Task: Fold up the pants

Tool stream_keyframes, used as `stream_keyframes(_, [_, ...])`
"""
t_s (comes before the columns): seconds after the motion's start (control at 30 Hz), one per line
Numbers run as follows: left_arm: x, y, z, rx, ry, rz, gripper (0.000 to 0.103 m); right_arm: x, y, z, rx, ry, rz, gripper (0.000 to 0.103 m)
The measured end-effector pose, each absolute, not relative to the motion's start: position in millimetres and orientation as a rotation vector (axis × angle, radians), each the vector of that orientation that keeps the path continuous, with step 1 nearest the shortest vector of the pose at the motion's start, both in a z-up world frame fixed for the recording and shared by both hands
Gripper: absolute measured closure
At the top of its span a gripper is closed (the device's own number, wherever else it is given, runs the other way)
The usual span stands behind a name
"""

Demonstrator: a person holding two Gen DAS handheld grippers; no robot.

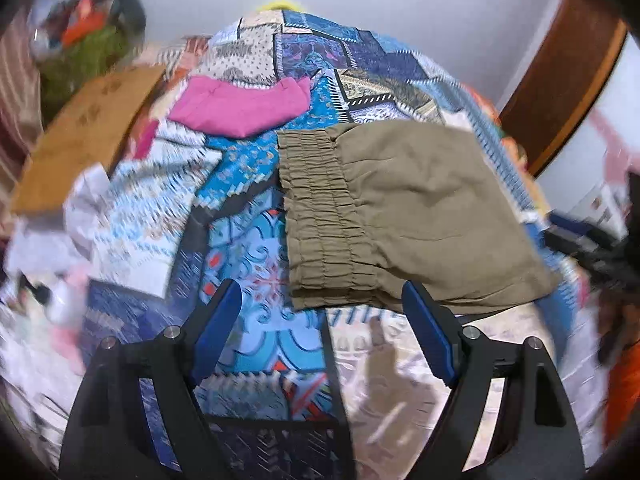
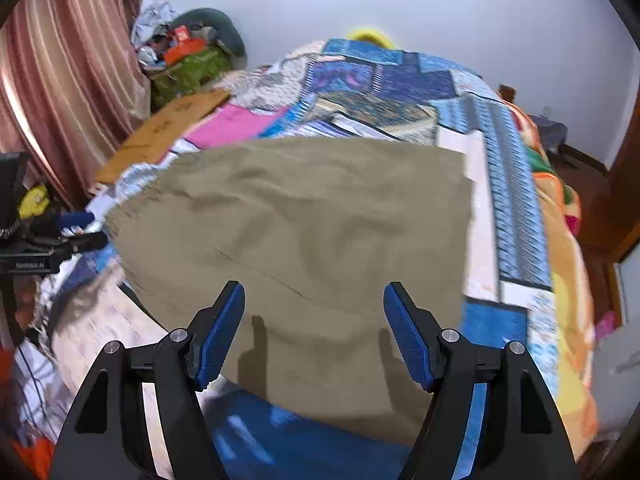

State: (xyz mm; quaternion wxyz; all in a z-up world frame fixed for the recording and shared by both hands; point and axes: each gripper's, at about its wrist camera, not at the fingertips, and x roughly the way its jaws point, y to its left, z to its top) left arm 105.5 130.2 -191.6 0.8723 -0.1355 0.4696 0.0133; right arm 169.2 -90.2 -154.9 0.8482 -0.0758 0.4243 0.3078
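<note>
Olive-khaki pants [image 1: 400, 208] lie folded flat on the patchwork bedspread [image 1: 256, 248], with the gathered elastic waistband [image 1: 320, 216] on their left side. My left gripper [image 1: 322, 300] is open and empty, hovering just in front of the waistband's near corner. In the right wrist view the pants [image 2: 304, 240] fill the middle of the bed. My right gripper [image 2: 314, 300] is open and empty, above the near edge of the pants. The left gripper's blue fingers [image 2: 76, 220] show at the pants' left edge.
A folded pink garment [image 1: 244, 108] and a blue-white patterned cloth [image 1: 144, 216] lie on the bed to the left. A cardboard sheet [image 1: 88, 132] and a cluttered green bag [image 2: 188, 64] are at the far left. A striped curtain [image 2: 64, 72] hangs left; a wooden door frame [image 1: 560, 80] stands right.
</note>
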Motion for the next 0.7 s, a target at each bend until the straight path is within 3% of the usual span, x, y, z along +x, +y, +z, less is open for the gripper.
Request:
stream_keyframes(0.3, [103.3, 121.6, -221.7, -0.5, 1.052, -0.11, 0.02, 167.8, -27.3, -173.5, -0.166, 0.908, 0.726, 0.035])
stream_keyframes(0.7, [144.1, 137.3, -234.9, -0.731, 1.041, -0.17, 0.016, 161.5, -22.8, -193.2, -0.206, 0.954, 0.759, 0.034])
